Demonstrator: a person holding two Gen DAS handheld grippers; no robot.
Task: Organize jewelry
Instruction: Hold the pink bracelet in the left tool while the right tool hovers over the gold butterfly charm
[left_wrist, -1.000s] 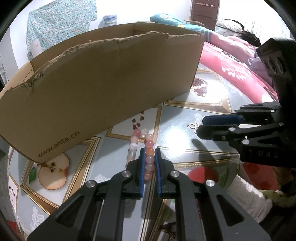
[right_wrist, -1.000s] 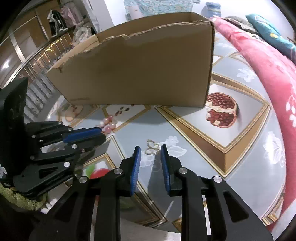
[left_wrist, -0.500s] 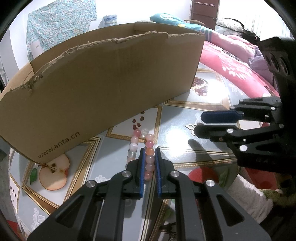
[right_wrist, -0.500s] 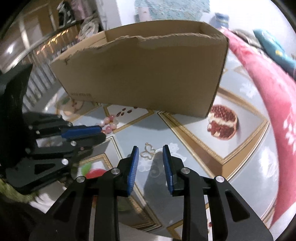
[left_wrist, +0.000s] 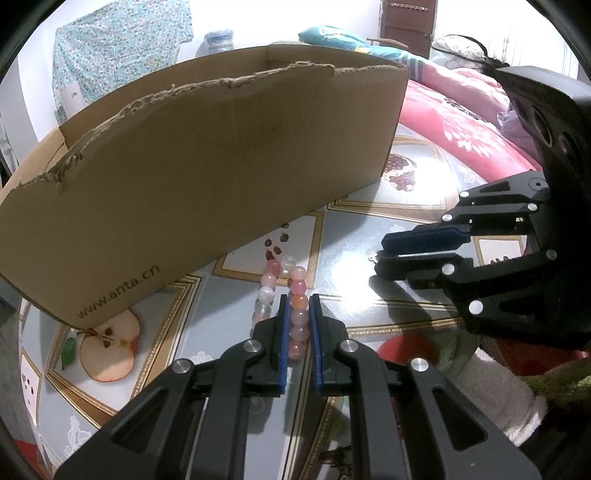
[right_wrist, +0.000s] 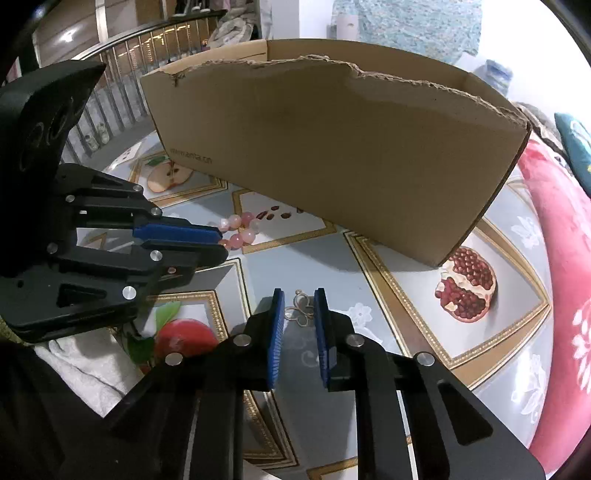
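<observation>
Fruit pictures are covering the glossy tabletop (right_wrist: 406, 280) before a torn cardboard box (right_wrist: 332, 147). A bead bracelet (left_wrist: 297, 317), limp and probably slippery, is being clamped along one strand by the left tongs (left_wrist: 298, 325). The right tongs (right_wrist: 298, 314), just narrowed but not gripping, are being held around a thin, light gold charm (right_wrist: 301, 310). Room toward the box's open top is looking free.

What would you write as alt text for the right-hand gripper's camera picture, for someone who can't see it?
The right gripper has its blue-padded jaws, which have just been closing, around a small gold butterfly-shaped ornament lying on a fruit-patterned tablecloth. On the left, the left gripper is shut on a pink bead bracelet. A torn-edged cardboard box stands behind.
</observation>
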